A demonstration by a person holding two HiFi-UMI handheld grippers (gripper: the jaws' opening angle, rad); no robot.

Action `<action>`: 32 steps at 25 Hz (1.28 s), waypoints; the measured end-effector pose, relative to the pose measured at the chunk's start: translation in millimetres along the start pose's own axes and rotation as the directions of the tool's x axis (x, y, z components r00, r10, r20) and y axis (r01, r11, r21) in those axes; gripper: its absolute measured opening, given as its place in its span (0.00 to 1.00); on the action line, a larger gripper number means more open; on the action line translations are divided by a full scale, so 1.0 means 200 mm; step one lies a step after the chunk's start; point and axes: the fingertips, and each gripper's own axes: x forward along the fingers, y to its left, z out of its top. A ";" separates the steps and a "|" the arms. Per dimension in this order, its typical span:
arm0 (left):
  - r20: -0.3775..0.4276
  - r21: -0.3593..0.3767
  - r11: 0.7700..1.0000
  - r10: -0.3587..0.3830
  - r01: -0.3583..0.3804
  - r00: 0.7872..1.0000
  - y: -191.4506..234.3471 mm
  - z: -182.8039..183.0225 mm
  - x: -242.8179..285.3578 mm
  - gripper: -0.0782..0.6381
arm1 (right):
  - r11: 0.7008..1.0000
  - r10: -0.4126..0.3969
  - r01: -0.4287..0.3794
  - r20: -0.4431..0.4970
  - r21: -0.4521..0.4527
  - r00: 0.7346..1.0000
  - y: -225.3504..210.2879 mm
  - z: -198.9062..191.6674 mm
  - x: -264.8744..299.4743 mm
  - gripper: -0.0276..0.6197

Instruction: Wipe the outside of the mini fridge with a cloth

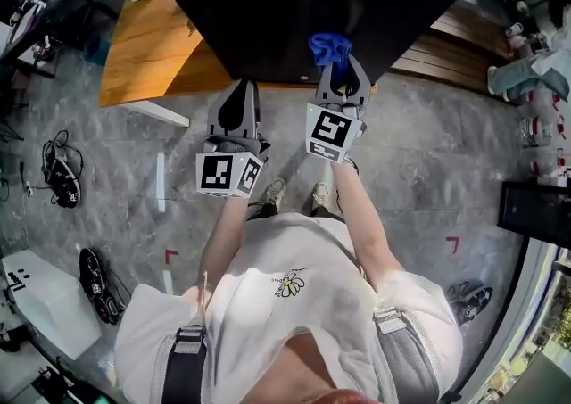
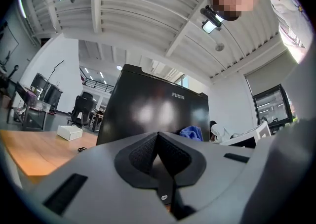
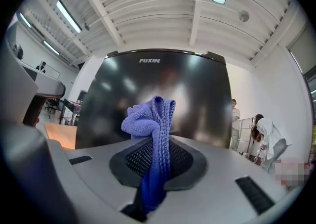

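- The mini fridge (image 1: 312, 10) is a glossy black box with pale "FUXIN" lettering near the top of its front. The dark face mirrors the ceiling lights as soft blotches.
- It stands on a wooden table (image 1: 143, 50), straight ahead of both grippers. Its door is shut, so nothing inside shows.
- The cloth (image 3: 150, 119) is blue-violet terry, bunched into a folded wad with a ribbed hem running up its middle.
- The right gripper (image 1: 343, 81) is clamped on the cloth, which sticks out past the jaw tips close to the fridge front. Whether the cloth touches the fridge cannot be told.
- The left gripper (image 1: 236, 112) has its jaws pressed together with nothing between them. It is held just beside the right one and a little further back from the fridge.
- A small white box (image 2: 69, 132) lies on the table to the left of the fridge. Its contents cannot be seen.
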 end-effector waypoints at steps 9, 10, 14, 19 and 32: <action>-0.010 -0.017 1.000 -0.004 0.003 1.000 -0.24 -0.09 0.11 0.12 | 0.993 -0.116 0.115 -0.050 -0.013 0.992 -0.52 -0.17 -0.02 0.14; -0.016 -0.013 1.000 -0.005 0.005 1.000 -0.25 -0.11 0.11 0.12 | 0.993 -0.119 0.119 -0.054 -0.018 0.991 -0.56 -0.19 -0.02 0.14; -0.023 0.000 1.000 -0.013 0.013 1.000 -0.32 -0.13 0.14 0.12 | 0.990 -0.136 0.135 -0.065 -0.030 0.989 -0.67 -0.24 -0.03 0.14; -0.016 0.017 1.000 -0.005 0.005 1.000 -0.37 -0.11 0.15 0.12 | 0.989 -0.144 0.143 -0.063 -0.031 0.988 -0.75 -0.26 -0.04 0.14; -0.008 0.020 0.999 0.026 -0.026 1.000 -0.21 -0.08 0.08 0.12 | 0.991 -0.130 0.129 -0.056 -0.031 0.990 -0.60 -0.19 -0.16 0.14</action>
